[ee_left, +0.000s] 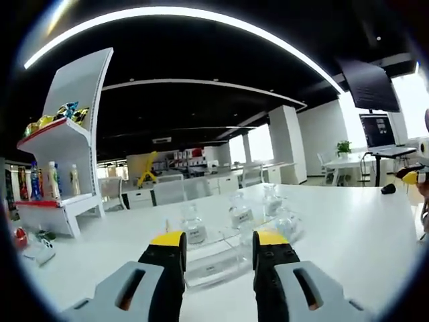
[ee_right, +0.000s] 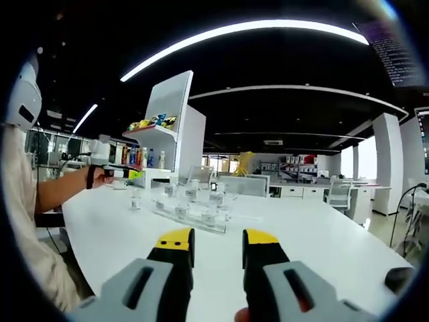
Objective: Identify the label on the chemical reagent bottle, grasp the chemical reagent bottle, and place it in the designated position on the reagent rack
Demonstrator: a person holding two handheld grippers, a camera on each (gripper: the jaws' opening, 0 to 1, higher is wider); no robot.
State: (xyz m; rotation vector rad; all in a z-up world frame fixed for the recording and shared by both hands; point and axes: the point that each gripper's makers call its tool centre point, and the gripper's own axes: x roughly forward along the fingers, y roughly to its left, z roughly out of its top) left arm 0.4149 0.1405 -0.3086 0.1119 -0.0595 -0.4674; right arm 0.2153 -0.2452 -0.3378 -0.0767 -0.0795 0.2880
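a: left claw [ee_left: 218, 249] and right claw [ee_right: 218, 246] both spread, nothing between them. where's the bottle?

b: clear reagent bottles [ee_left: 193, 226] stand in the transparent reagent rack [ee_left: 213, 267] on the white table [ee_left: 348, 235], at twelve o'clock just past the left claw.

a: how to do it well?

b: close in until a label reads, then pinch the body squarely.

a: any writing legible?

b: white labels [ee_left: 241, 216] show dark marks, too small to read.

left gripper [ee_left: 218, 243]: grey bodies with slotted cut-outs, black jaws, yellow tips
right gripper [ee_right: 218, 240]: same build, grey/black/yellow
person [ee_right: 30, 221]: pale cream sleeve, dark wrist strap [ee_right: 89, 177]
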